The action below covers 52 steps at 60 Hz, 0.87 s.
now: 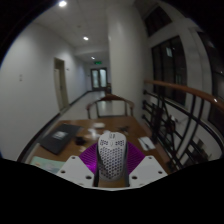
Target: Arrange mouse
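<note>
A white computer mouse (111, 155) with a perforated honeycomb shell stands upright between my gripper's (112, 166) two fingers. Both purple pads (89, 160) press against its sides, and it is held up above the wooden table (70, 152). The white finger bodies (146, 170) flank it at left and right. The mouse's lower end is hidden behind the gripper.
A dark flat object (56, 141) like a laptop or mat lies on the table to the left. A greenish sheet (44, 162) lies nearer the table's left edge. A wooden chair (110, 104) stands beyond the table. A railing (175, 125) runs along the right.
</note>
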Available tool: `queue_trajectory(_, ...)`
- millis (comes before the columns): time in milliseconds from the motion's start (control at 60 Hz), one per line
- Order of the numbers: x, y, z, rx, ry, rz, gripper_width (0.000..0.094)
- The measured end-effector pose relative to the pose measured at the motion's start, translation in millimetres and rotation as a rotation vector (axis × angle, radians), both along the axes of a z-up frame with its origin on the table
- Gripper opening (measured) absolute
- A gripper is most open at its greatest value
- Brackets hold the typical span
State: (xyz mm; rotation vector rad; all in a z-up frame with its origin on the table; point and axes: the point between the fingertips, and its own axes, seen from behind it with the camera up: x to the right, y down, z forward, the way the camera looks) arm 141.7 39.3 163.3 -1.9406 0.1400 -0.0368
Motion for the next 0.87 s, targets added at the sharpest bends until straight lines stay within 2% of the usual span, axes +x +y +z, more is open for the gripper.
queue_trajectory(100,-114.2,-7.7,24.5,0.028,0.037,0.11,0.0343)
queue_trajectory(200,-215.4,-11.6,-21.1,-0.074,0.097,0.207,0.034)
queue_trajectory(283,-261.0,-14.4,-83.5,-0.187,0.06,0.231,0.0341)
queue_trajectory(417,-291.2,-27.2,-150.1,-0.299,-0.02,0.234,0.0346)
queue_trajectory(517,-297.2,-37.4,-180.0,-0.383,-0.03,0.24,0.0452)
queue_trajectory(617,-299.7,-38.0,-178.7,-0.387,-0.066,0.295,0.057)
queue_trajectory(717,-300.0,-51.8,-163.0,-0.36,-0.046,0.384,0.0877)
queue_trajectory(750,-298.7,-60.9,-150.7,-0.337,-0.041,0.408,0.0833)
queue_trajectory(867,-275.9,-97.5,-124.8,-0.294,-0.009,0.473,0.0846)
